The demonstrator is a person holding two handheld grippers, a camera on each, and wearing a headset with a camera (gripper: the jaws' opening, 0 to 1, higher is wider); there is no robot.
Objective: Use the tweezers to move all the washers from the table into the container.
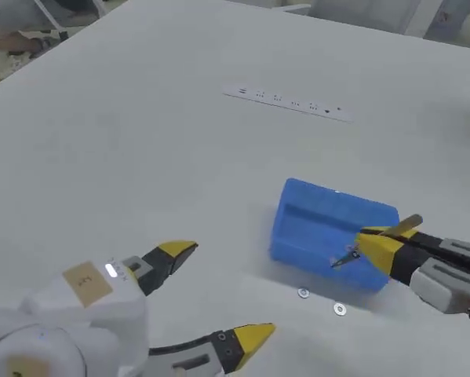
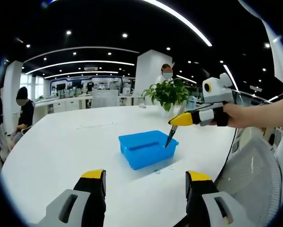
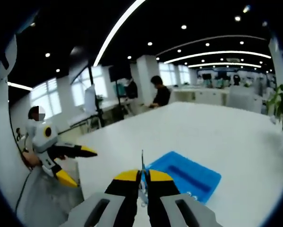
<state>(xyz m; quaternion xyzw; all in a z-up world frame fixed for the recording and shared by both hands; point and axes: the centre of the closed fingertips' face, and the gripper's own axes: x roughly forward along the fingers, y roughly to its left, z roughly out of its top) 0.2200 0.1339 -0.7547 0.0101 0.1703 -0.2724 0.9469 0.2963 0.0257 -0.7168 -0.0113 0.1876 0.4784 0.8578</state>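
**Head view.** The left gripper (image 1: pixel 219 292) is held low over the white table (image 1: pixel 125 157), its jaws spread wide with nothing between them. The right gripper (image 1: pixel 380 239) is pressed closed on the tweezers (image 1: pixel 346 257), whose tip is placed over the near wall of the blue container (image 1: pixel 329 208). 2 washers (image 1: pixel 303 293) (image 1: pixel 340 309) are seen on the table just beside that wall. Whether a washer is pinched in the tweezers cannot be told.

**Left gripper view.** The tweezers are shown pointing down into the container's near corner, with both washers outside it.

**Right gripper view.** The tweezers are seen clamped between closed jaws.

**Progress.** At least 2 washers are judged left to move. The container's contents cannot be made out.
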